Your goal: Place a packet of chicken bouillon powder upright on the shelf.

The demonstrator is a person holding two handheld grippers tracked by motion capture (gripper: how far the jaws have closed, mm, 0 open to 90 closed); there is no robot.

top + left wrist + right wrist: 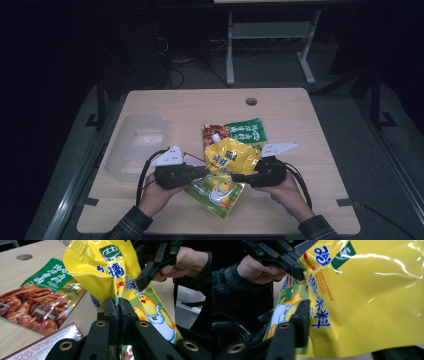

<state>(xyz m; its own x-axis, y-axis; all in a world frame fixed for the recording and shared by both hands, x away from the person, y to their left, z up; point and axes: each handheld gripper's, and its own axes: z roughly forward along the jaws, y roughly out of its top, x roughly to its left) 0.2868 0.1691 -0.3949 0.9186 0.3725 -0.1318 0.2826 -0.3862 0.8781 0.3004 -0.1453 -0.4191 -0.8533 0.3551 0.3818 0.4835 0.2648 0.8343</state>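
Glossy yellow pouch (231,156), crinkled foil, pinched by both left tongs (118,315) and right tongs (239,177).

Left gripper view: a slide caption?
Left hand-held gripper clamps the yellow seasoning bag; the right hand-held gripper touches its far edge.

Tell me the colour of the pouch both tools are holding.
Bright yellow pouch, clearest in the right gripper view.

The crinkled yellow plastic pouch (372,290) carries the small orange English words "Granulated Chicken" beside large blue Chinese characters and a green logo. The green foil sachet (53,277) bears white Chinese characters.
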